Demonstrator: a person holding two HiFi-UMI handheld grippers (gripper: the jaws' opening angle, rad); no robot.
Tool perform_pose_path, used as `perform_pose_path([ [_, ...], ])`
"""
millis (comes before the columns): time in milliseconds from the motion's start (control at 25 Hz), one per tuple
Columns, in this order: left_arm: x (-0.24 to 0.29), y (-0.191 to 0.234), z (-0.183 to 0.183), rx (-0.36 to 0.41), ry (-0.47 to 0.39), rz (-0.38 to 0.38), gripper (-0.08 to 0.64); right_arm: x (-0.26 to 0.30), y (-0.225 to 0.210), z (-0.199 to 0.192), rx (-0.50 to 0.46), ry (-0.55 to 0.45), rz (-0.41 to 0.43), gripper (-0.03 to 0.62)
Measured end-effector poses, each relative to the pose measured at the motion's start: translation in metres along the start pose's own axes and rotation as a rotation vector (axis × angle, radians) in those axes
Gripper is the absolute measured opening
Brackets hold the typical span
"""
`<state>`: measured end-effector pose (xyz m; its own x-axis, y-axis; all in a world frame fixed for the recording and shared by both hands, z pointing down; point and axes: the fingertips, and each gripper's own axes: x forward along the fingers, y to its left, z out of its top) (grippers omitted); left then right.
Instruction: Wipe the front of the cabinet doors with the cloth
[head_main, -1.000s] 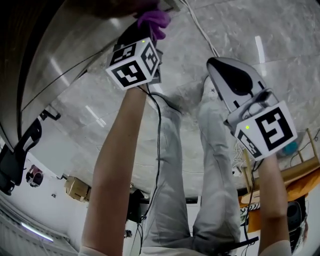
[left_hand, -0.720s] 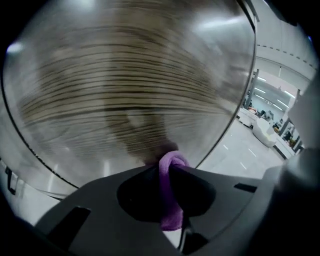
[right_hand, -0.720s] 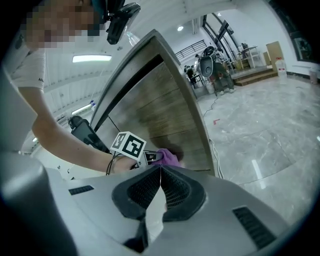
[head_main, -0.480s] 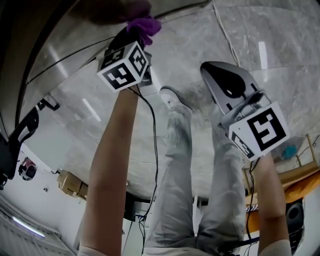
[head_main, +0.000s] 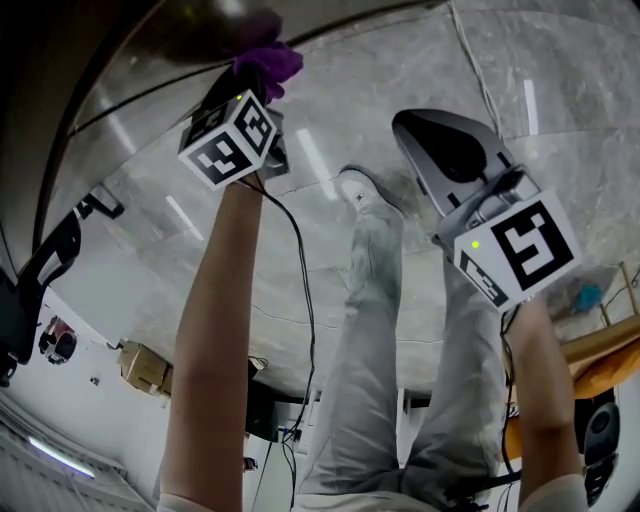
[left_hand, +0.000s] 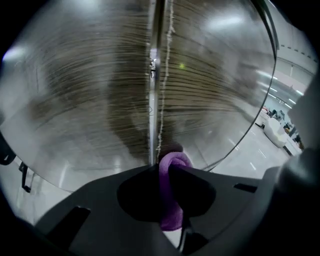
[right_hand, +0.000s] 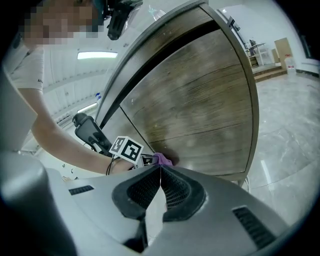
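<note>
A purple cloth (head_main: 266, 62) is pinched in my left gripper (head_main: 250, 90), which is shut on it and presses it against the brown wood-grain cabinet door (left_hand: 100, 90). In the left gripper view the cloth (left_hand: 172, 190) sits folded between the jaws, right at the vertical seam (left_hand: 152, 75) between two doors. My right gripper (head_main: 440, 165) hangs to the right over the floor, shut with nothing between its jaws. The right gripper view shows the cabinet door (right_hand: 200, 100), the left gripper (right_hand: 150, 160) and the cloth (right_hand: 162, 159) low on the door.
A grey marble floor (head_main: 380, 90) lies below, with a cable (head_main: 470, 60) running across it. The person's legs in light trousers (head_main: 370, 330) stand between the arms. A black chair (head_main: 30, 300) is at the left, and wooden furniture (head_main: 600, 350) at the right.
My left gripper with the cloth has slid to the left along the cabinet door. The right gripper has shifted slightly left and up.
</note>
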<state>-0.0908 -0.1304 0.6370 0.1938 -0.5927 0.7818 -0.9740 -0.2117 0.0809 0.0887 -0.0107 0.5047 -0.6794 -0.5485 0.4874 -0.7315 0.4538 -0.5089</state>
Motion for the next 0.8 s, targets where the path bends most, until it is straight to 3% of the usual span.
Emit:
perform_pose_path([
  [320, -0.018, -0.001, -0.022, 0.042, 0.033, 0.034, 0.048, -0.003, 0.01, -0.006, -0.007, 0.01, 0.041, 0.029],
  [600, -0.014, -0.066, -0.06, 0.104, 0.096, -0.015, 0.048, -0.024, -0.014, -0.002, 0.0, 0.003, 0.055, 0.029],
  [800, 0.012, -0.131, -0.057, 0.099, 0.104, -0.064, 0.048, -0.052, -0.05, -0.008, -0.006, 0.016, 0.05, 0.029],
])
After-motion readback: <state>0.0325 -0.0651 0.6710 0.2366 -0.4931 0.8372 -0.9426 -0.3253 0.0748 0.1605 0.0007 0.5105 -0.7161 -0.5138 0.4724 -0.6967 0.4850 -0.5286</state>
